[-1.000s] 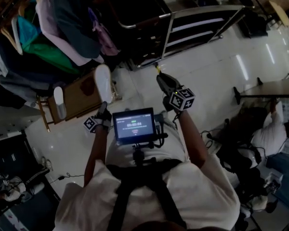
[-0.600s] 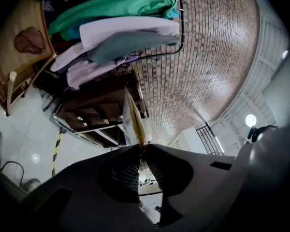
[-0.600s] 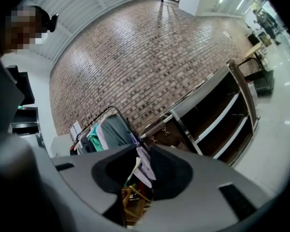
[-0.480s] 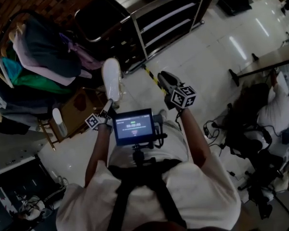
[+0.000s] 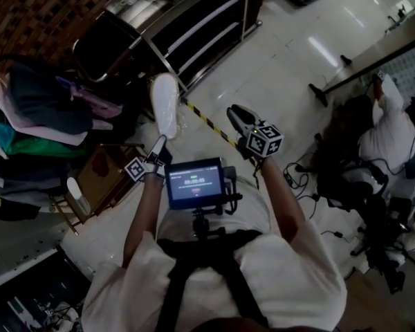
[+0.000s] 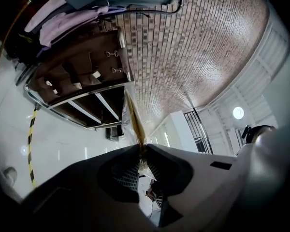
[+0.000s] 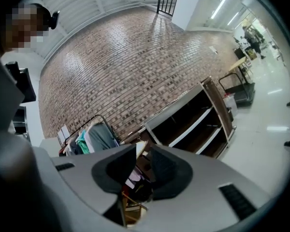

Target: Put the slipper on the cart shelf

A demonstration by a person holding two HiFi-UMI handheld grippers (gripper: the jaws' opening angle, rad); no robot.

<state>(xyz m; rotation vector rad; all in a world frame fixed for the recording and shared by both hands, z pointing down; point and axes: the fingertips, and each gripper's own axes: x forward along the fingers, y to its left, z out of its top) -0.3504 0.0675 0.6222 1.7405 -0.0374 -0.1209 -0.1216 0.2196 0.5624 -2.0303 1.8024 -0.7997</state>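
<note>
The left gripper (image 5: 157, 146) is clamped on the lower end of the white slipper (image 5: 164, 104), its jaws nearly together, holding it upright over the floor (image 5: 283, 68) close to the dark cart shelf (image 5: 194, 30). The right gripper (image 5: 235, 112) stands narrowly parted with nothing between its jaws

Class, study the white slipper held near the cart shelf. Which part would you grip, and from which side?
Grip the thin edge at its near end, coming in along its length, as the left gripper does. The white slipper is long and flat, so nearly shut jaws can pinch that edge, leaving the far end free to lead toward the cart shelf.
</note>
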